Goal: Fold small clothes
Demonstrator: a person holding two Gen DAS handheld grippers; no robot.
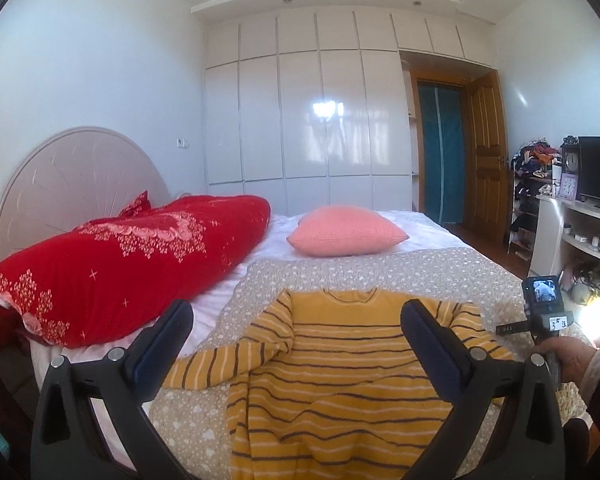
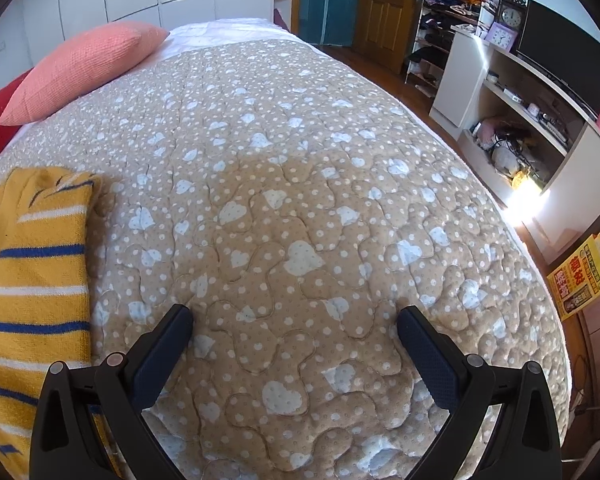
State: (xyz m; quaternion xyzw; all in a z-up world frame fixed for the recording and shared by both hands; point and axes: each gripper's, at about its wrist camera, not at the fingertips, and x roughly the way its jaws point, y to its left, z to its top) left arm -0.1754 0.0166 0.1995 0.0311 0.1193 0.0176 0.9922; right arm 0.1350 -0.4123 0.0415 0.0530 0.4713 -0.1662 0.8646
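A small yellow sweater [image 1: 332, 376] with dark and white stripes lies flat on the beige heart-patterned quilt [image 1: 420, 272], neckline away from me. Its left sleeve is folded across toward the left. My left gripper [image 1: 298, 316] is open and empty, held above the sweater's chest. My right gripper [image 2: 294, 320] is open and empty over bare quilt [image 2: 300, 160], to the right of the sweater's edge [image 2: 36, 264]. The right gripper's body and the hand holding it show at the right of the left wrist view [image 1: 544, 312].
A pink cushion [image 1: 346, 230] and a red floral duvet [image 1: 112, 256] lie toward the headboard. White wardrobes and a wooden door stand behind. A white shelf unit [image 2: 540, 92] with a TV and clocks runs along the bed's right side. A yellow box [image 2: 582, 276] sits on the floor.
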